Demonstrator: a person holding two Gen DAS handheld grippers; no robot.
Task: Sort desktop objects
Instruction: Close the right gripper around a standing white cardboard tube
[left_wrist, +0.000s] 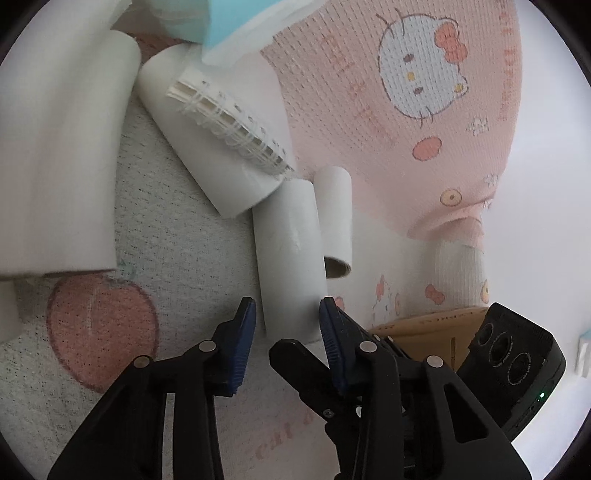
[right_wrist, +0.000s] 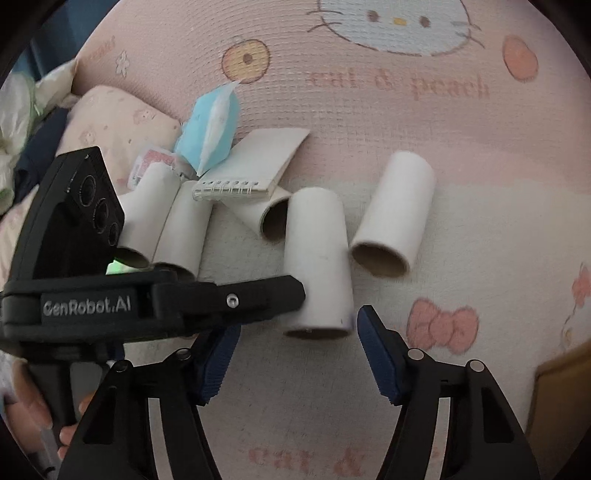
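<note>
Left gripper (left_wrist: 286, 314): tilted downward, blue pads part-open, one either side of tube end; contact unclear. Right gripper (right_wrist: 295, 345): steeper downward tilt, jaws apart, pads not pressing anything. Hand (right_wrist: 35, 417) grips left gripper's handle.

Both grippers, left gripper (left_wrist: 287, 312) and right gripper (right_wrist: 295, 334), are black plastic with ribbed blue fingers (right_wrist: 376, 350) and silver rivets behind them (white "GenRobot.AI" lettering).

Notepad (right_wrist: 255, 166) atop tubes (right_wrist: 317, 258)
</note>
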